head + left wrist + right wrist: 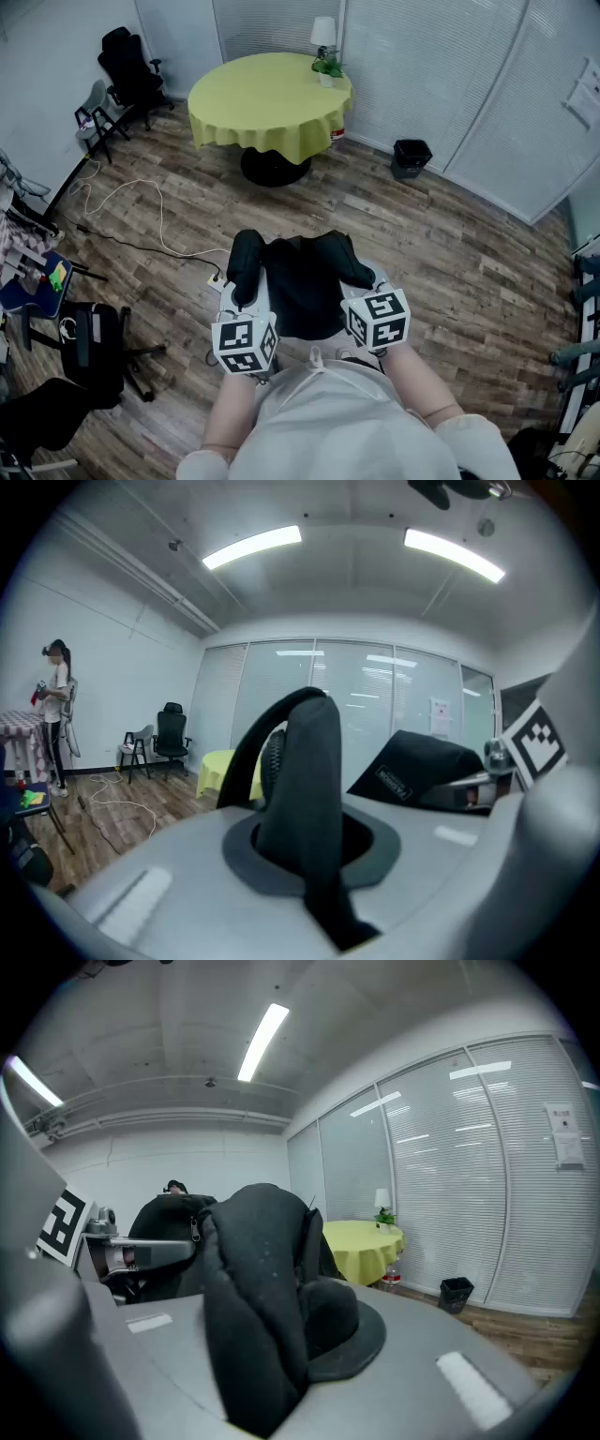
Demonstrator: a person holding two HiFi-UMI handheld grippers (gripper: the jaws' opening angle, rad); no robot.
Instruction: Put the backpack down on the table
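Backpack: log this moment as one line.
backpack: carried, not on table; left gripper: shut on left strap; right gripper: shut on right strap

Matt, apparently woven cloth backpack (300,281)

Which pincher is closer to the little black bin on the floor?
Right. The right gripper is on the same side as the bin, which stands ahead of it; the left gripper is across the backpack, farther off.
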